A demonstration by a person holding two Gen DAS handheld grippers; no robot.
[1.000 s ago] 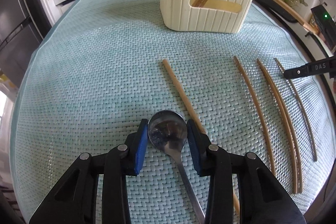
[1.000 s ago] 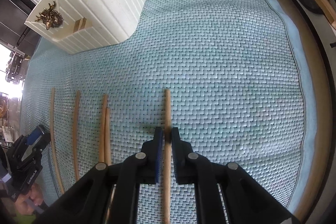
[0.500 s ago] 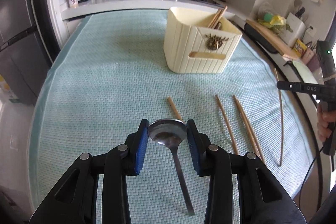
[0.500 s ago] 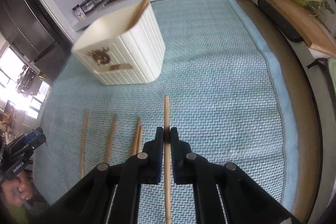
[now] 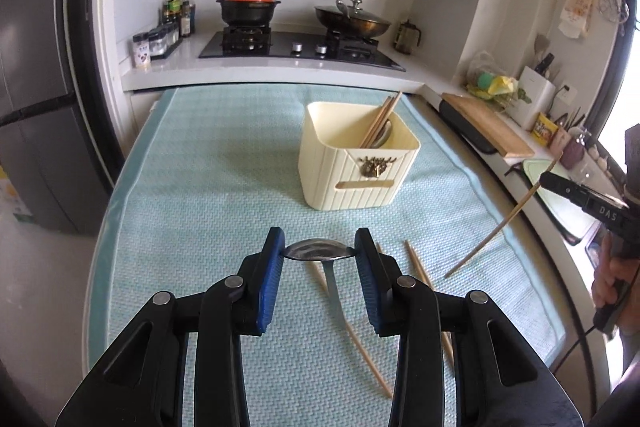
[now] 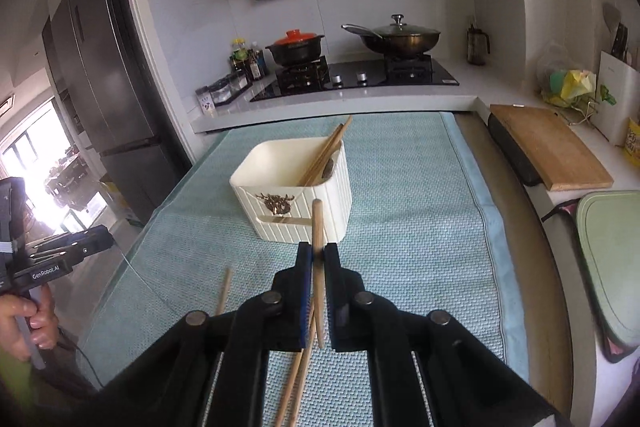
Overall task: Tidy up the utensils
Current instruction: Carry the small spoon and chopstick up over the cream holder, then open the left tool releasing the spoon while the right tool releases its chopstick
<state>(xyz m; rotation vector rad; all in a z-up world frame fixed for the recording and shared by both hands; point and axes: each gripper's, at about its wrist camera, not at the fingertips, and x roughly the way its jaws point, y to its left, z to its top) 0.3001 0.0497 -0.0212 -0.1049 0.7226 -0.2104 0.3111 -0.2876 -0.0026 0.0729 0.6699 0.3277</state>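
At frame centre, your left gripper (image 5: 320,254) clamps the spoon (image 5: 319,251) by its bowl rim and your right gripper (image 6: 315,254) pinches one chopstick (image 6: 318,247), so either may pivot and slip before reaching the holder (image 5: 356,163).

Our left gripper (image 5: 320,251) clamps a metal spoon (image 5: 319,251) by the bowl, blue pads pressing on both sides, its handle hanging down toward us between the jaws. Straight ahead of the tongs stands the cream utensil holder (image 5: 356,167) with chopsticks leaning inside. Just right of the tongs, loose chopsticks (image 5: 416,263) lie on the teal mat (image 5: 200,187). Far right, our right gripper (image 5: 548,183) holds one chopstick (image 5: 500,223) slanting above the mat.
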